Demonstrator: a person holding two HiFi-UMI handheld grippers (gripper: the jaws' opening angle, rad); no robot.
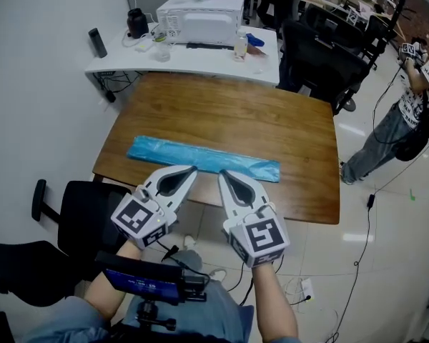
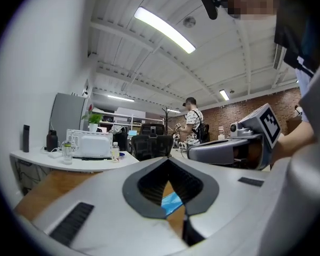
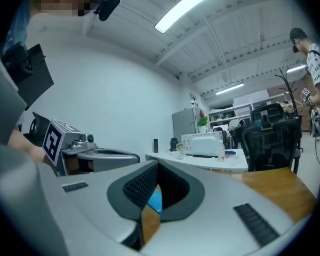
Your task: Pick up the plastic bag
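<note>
left tongs [image 1: 192, 169] clenched, empty | right tongs [image 1: 222, 173] clenched, empty | plastic bag [image 1: 204, 158] flat on table [image 1: 272, 120]

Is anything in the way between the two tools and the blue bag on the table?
No, nothing visible is in the way. The plastic bag lies flat on the wooden table, just past the tips of the left tool and the right tool. Both tools are shut and empty, so they would probably have to open first.

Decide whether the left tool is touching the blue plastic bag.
Apart. The left gripper view shows the left tool, shut, its tips level with the far chairs, and the plastic bag flat on the table below.
</note>
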